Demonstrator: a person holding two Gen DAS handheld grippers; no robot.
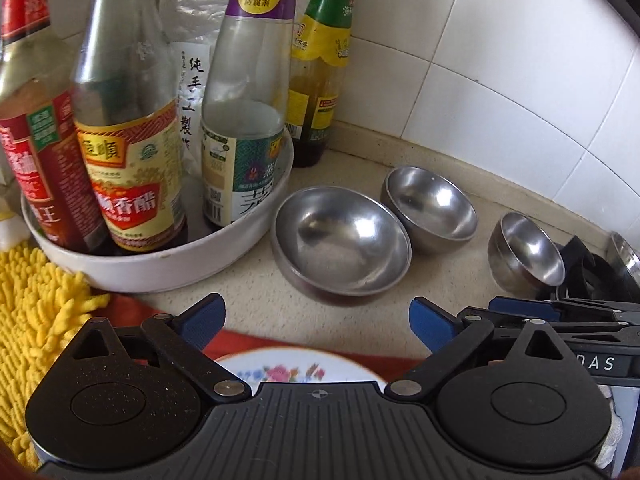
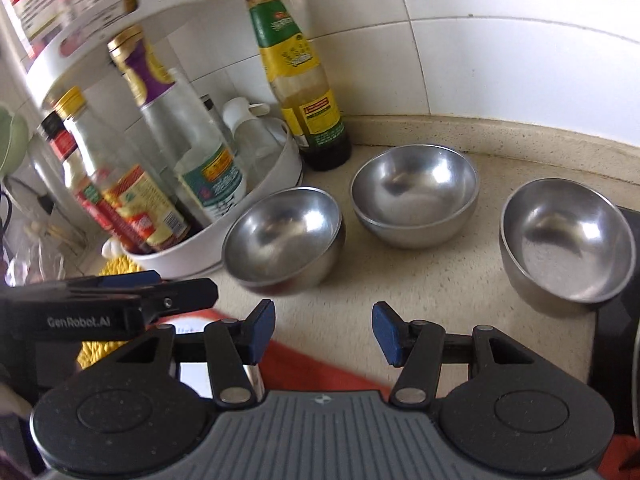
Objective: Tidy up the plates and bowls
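Note:
Three steel bowls stand on the beige counter: a left bowl (image 1: 342, 240) (image 2: 284, 236), a middle bowl (image 1: 432, 204) (image 2: 414, 194) that looks like two nested, and a right bowl (image 1: 528, 254) (image 2: 566, 240). A floral plate (image 1: 296, 370) lies just under my left gripper (image 1: 316, 320), which is open and empty, a little short of the left bowl. My right gripper (image 2: 324, 332) is open and empty, in front of the gap between the left and middle bowls. It also shows in the left wrist view (image 1: 520, 306) at right.
A white round rack (image 1: 160, 264) (image 2: 192, 248) holds several sauce bottles at left, with an upper tier in the right wrist view. A green-labelled bottle (image 1: 320, 64) (image 2: 304, 80) stands in the tiled corner. A yellow mop cloth (image 1: 36, 320) and a red cloth (image 2: 320, 368) lie near.

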